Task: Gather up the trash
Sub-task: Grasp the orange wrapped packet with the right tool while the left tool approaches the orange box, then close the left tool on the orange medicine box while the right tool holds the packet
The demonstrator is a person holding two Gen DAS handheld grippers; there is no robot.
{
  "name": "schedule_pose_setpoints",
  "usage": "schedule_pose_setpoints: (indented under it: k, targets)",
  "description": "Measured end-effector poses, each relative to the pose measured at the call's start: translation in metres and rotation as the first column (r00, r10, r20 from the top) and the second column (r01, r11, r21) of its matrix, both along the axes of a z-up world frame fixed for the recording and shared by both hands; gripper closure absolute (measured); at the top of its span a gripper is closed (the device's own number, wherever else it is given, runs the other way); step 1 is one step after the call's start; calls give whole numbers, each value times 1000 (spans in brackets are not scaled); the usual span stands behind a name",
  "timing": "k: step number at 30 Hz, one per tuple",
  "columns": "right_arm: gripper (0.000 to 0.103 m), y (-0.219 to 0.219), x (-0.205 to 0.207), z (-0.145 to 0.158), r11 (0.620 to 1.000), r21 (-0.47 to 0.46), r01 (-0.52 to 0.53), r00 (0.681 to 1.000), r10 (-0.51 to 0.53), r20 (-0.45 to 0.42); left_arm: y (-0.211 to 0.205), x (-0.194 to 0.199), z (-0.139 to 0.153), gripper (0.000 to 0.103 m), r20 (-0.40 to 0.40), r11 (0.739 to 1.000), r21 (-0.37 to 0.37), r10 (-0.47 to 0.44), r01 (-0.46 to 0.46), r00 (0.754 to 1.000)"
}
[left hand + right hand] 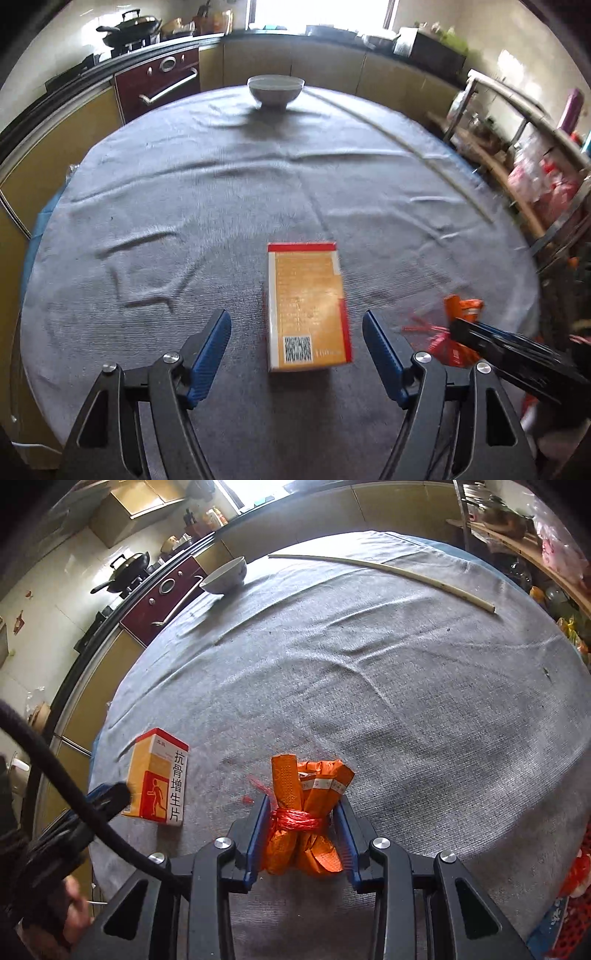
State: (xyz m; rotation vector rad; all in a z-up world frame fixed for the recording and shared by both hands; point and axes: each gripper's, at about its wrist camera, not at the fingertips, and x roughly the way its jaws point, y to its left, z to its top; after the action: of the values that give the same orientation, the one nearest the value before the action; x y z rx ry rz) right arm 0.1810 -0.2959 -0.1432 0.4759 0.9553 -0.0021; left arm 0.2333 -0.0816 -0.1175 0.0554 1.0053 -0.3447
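An orange and red medicine box (308, 306) lies flat on the grey tablecloth (207, 206). My left gripper (297, 332) stands open around its near end, with a gap between each blue pad and the box. In the right wrist view the same box (157, 781) appears at the left. My right gripper (303, 808) is shut on an orange paper bundle (306, 812) tied with red string, both pads pressing its waist. That bundle (463, 314) and the right gripper's black finger show at the right edge of the left wrist view.
A white bowl (275, 90) stands at the far edge of the table. A long pale stick (384, 576) lies across the far right of the cloth. Kitchen counters, an oven (157, 86) and a metal shelf (528, 155) ring the table. A hand (72, 912) shows at lower left.
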Motion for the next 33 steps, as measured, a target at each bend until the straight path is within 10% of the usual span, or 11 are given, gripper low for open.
schedule_pose_setpoints:
  k: [2, 4, 33]
  targets:
    - [65, 0, 0, -2, 1000, 6, -6, 1000, 6, 1, -2, 5, -9, 29, -20, 1000, -9, 7, -7, 1000]
    - [65, 2, 1, -3, 1000, 6, -10, 1000, 10, 4, -1, 9, -15, 53, -44, 999, -38, 4, -6, 999]
    - [65, 15, -37, 39, 997, -40, -61, 982, 67, 176, 1, -57, 50, 55, 239, 998, 66, 1, -17, 971]
